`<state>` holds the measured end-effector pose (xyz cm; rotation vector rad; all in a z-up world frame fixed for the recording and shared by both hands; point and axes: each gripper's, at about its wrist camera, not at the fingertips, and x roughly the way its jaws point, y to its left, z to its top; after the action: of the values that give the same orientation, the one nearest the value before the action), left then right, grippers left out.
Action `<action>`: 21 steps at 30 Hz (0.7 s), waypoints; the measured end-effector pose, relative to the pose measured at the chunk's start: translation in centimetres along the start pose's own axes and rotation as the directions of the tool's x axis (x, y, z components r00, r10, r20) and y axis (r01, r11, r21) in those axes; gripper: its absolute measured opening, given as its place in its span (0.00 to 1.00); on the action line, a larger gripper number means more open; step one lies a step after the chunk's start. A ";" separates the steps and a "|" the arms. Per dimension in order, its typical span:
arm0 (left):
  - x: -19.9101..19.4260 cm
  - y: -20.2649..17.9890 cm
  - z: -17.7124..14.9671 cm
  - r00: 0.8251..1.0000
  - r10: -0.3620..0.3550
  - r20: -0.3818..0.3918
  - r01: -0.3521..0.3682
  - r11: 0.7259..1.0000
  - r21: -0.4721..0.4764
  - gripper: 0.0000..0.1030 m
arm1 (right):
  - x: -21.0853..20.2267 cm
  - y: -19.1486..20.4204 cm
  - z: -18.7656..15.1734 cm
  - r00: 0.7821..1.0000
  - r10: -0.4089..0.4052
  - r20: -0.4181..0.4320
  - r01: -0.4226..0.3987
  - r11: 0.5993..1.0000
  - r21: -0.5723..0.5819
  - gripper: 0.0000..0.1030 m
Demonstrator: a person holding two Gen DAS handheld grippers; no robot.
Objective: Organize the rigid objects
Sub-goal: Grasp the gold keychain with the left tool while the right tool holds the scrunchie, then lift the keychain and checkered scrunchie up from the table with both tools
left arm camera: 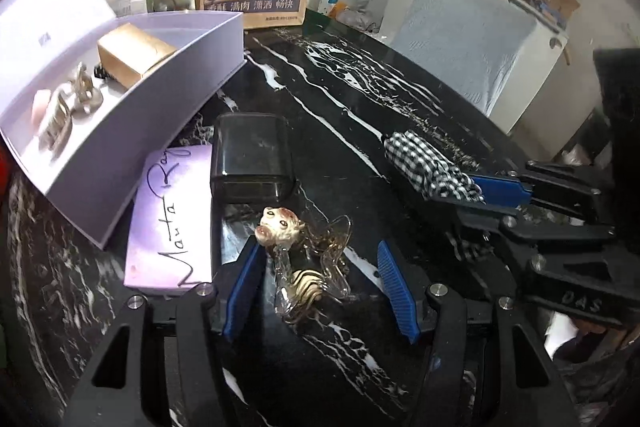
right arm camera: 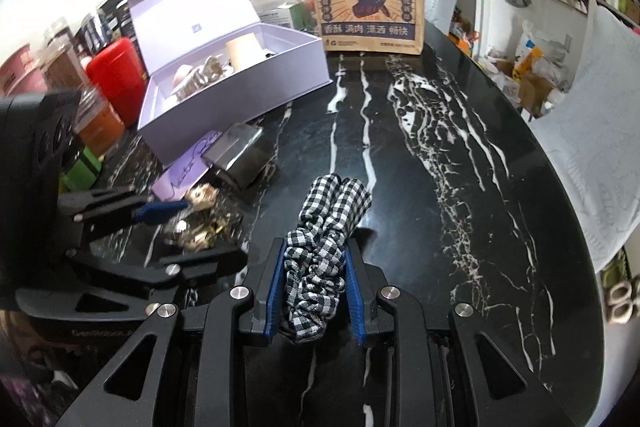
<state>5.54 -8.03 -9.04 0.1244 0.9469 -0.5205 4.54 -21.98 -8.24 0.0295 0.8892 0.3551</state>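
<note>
On black marble table | left tool wide around hair clip | right tool clamps checked scrunchie

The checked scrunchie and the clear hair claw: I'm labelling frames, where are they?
checked scrunchie (right arm camera: 320,247), right wrist view, gathered fabric between the pads.
clear hair claw (left arm camera: 304,259), left wrist view, clear body below the figure's head.
</note>
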 end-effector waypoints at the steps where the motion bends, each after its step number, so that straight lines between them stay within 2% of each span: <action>1: 0.1 -0.3 0.0 1.000 0.016 0.004 -0.016 1.000 0.018 0.50 | 0.1 0.2 -0.2 1.000 -0.004 -0.004 0.004 1.000 -0.011 0.27; 2: 0.1 -0.5 -0.1 1.000 0.027 0.007 -0.027 0.999 0.034 0.48 | 0.1 0.5 -0.4 1.000 -0.002 -0.011 0.002 1.000 -0.023 0.27; 4: 0.1 -0.8 -0.1 0.999 0.034 0.016 -0.034 0.998 0.051 0.34 | 0.2 0.6 -0.7 1.000 0.008 -0.018 -0.008 1.000 -0.029 0.28; 12: 0.1 -1.1 -0.2 1.000 -0.003 0.014 0.002 0.997 0.077 0.34 | 0.3 0.6 -1.8 0.999 -0.006 -0.032 0.005 0.999 -0.034 0.33; 13: 0.1 -1.0 -0.2 1.000 -0.005 0.012 0.004 0.997 0.075 0.34 | 0.3 0.6 -1.8 0.999 -0.007 -0.032 0.007 1.000 -0.030 0.40; 14: 0.1 -0.9 -0.3 1.000 -0.005 0.011 0.004 0.997 0.072 0.34 | 0.3 0.6 -1.8 0.999 -0.013 -0.031 0.012 0.999 -0.030 0.54; 15: 0.0 -0.8 -0.3 1.000 -0.005 0.010 0.005 0.998 0.069 0.34 | 0.3 0.6 -1.7 0.999 -0.025 -0.032 0.024 0.999 -0.028 0.60; 16: -0.1 -0.7 -0.4 1.000 -0.007 0.009 0.006 0.998 0.065 0.34 | 0.4 0.7 -1.7 0.999 -0.032 -0.031 0.032 0.999 -0.028 0.63; 21: -0.3 -0.2 -0.6 1.000 0.004 0.007 -0.005 0.999 0.045 0.34 | 1.0 1.5 -1.5 0.994 -0.107 -0.018 0.105 0.991 -0.077 0.63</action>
<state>4.84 -7.91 -9.12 0.1649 0.9284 -0.5376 3.54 -20.42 -9.71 -0.0916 0.8950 0.2903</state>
